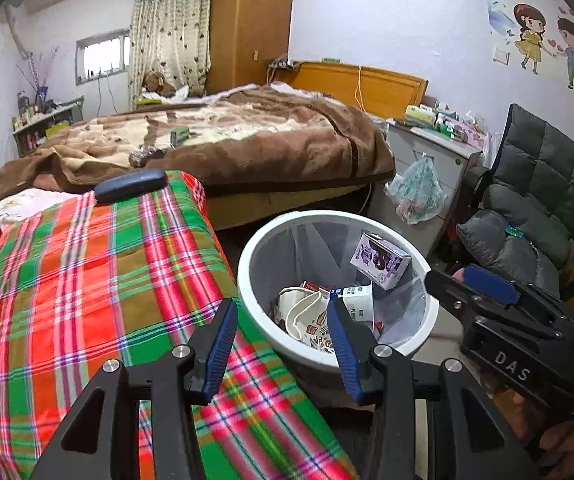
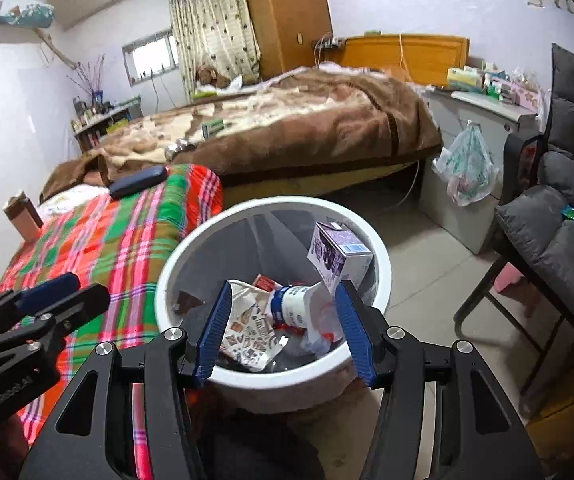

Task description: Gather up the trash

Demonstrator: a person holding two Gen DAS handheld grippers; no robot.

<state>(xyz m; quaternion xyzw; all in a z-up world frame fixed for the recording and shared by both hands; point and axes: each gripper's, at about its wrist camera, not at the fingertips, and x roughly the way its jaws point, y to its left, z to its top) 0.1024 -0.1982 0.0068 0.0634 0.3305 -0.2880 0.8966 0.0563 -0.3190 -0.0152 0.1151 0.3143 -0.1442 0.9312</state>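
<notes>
A white round trash bin stands on the floor beside the plaid-covered surface. Inside lie a purple carton, a white cup and printed paper wrappers. My left gripper is open and empty, over the bin's near left rim. My right gripper is open and empty, right above the bin; it also shows in the left wrist view. A green pack and a crumpled wrapper lie on the brown blanket.
A dark case lies on the plaid cloth. A brown box stands at its left. A grey cushioned chair is right of the bin, a plastic bag hangs from a white cabinet.
</notes>
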